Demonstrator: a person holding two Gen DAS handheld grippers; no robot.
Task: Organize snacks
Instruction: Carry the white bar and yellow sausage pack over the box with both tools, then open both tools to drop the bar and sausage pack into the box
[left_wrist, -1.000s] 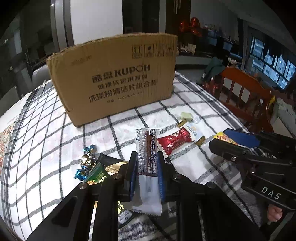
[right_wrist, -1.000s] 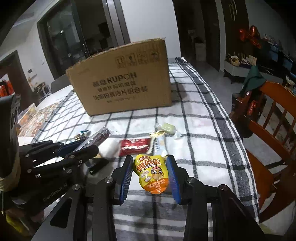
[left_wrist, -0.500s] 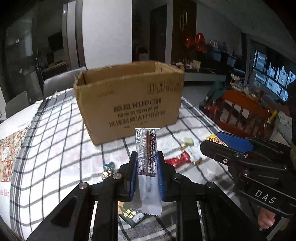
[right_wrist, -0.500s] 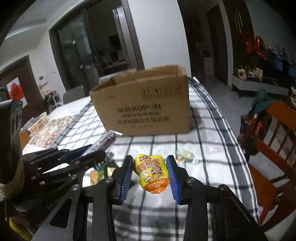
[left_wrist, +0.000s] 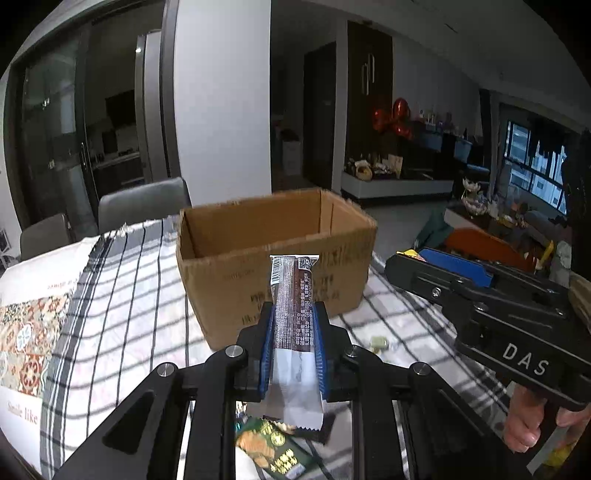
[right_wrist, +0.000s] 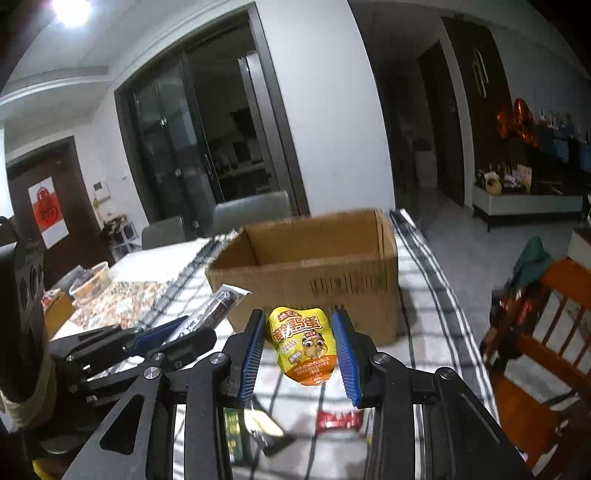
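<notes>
My left gripper (left_wrist: 293, 332) is shut on a long brown and white snack bar (left_wrist: 294, 306), held upright above the table. My right gripper (right_wrist: 300, 343) is shut on a yellow egg-snack pouch (right_wrist: 303, 341), also lifted. Both point at an open cardboard box (left_wrist: 273, 266), also in the right wrist view (right_wrist: 321, 273), standing on the checked tablecloth; its inside looks empty where it shows. The right gripper shows at the right of the left wrist view (left_wrist: 480, 295); the left gripper with its bar shows at the left of the right wrist view (right_wrist: 166, 332).
Loose snacks lie on the cloth below: a green packet (left_wrist: 273, 446), a small pale candy (left_wrist: 380, 341), a red packet (right_wrist: 338, 421). A wooden chair (right_wrist: 546, 332) stands at the table's right edge. Grey chairs (left_wrist: 144, 203) stand behind the table. A bowl (right_wrist: 90, 282) sits far left.
Both grippers have risen with their snacks. The box's open top and inside have come into view, and the snacks on the cloth have dropped low in the frames.
</notes>
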